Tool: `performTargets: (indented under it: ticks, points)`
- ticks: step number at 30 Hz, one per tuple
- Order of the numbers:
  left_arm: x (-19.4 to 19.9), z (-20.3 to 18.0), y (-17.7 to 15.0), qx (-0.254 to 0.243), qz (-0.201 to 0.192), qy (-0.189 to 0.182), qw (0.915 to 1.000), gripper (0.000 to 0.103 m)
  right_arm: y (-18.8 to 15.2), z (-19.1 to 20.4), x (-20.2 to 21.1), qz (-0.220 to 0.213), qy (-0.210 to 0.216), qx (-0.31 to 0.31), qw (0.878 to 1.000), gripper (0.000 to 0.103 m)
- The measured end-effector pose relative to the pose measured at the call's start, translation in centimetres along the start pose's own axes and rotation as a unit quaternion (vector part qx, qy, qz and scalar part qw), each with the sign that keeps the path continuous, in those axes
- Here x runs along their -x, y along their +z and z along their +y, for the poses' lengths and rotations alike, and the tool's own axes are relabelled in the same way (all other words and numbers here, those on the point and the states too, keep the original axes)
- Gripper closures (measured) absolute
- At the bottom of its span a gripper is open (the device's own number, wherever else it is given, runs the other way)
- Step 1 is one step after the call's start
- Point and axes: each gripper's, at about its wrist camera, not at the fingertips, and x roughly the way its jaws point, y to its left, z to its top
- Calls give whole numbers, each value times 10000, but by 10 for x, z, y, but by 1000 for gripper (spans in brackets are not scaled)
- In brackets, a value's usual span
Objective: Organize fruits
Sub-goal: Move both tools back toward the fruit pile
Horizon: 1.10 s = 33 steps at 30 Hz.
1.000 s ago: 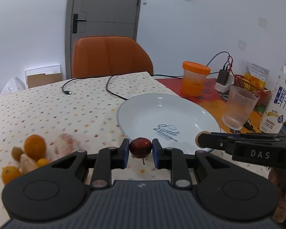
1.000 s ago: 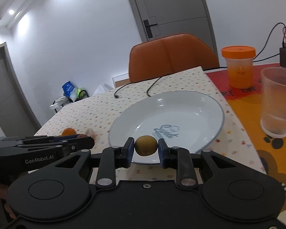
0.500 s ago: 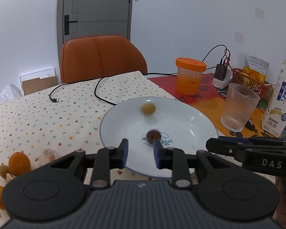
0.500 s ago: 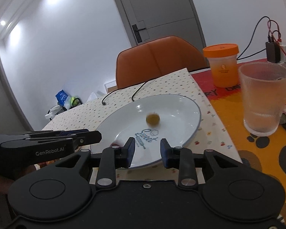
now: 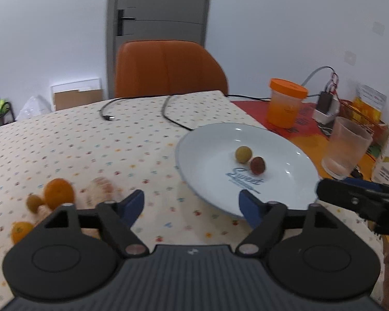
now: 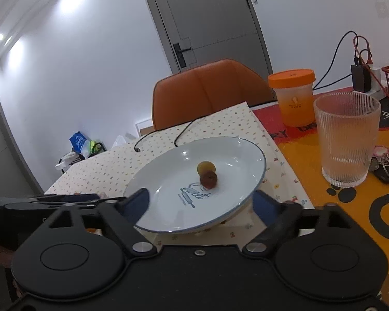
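A white plate [image 5: 210,140] [image 6: 246,155] holds a small yellow-green fruit [image 5: 243,154] [image 6: 206,167] and a dark red fruit [image 5: 258,165] [image 6: 209,179], touching each other. My left gripper [image 5: 192,206] is open and empty, near the plate's front left rim. My right gripper [image 6: 202,203] is open and empty over the plate's front rim. On the cloth at the left lie an orange [image 5: 58,193], a small brown fruit [image 5: 34,203], another orange [image 5: 20,230] and a pale peeled fruit [image 5: 101,188].
A ribbed glass [image 6: 346,140] [image 5: 346,146] and an orange-lidded jar [image 6: 294,97] [image 5: 286,102] stand right of the plate. Keys [image 6: 383,163] lie by the glass. A black cable [image 5: 168,114] crosses the cloth. An orange chair [image 5: 168,67] stands behind the table.
Both grippers let go of their fruits, which came to rest together on the plate. Both jaws opened wide and drew back; the left view swung left.
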Motion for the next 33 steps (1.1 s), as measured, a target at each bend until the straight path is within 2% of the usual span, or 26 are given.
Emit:
performTargets:
  ticks: [3, 14, 21, 33]
  points:
    - [7, 9, -2, 97, -40, 142, 9998, 18, 1, 4, 1, 24, 49, 12, 10000, 0]
    - [36, 39, -16, 337, -159, 397, 9985, 13, -2, 17, 3, 49, -116, -198, 9997, 0]
    - [57, 62, -31, 510, -206, 471, 9974, 13, -5, 42, 7, -8, -153, 245, 9996, 0]
    - [81, 96, -46, 759, -300, 578, 9950, 13, -14, 82, -2, 241, 3, 547, 9982, 0]
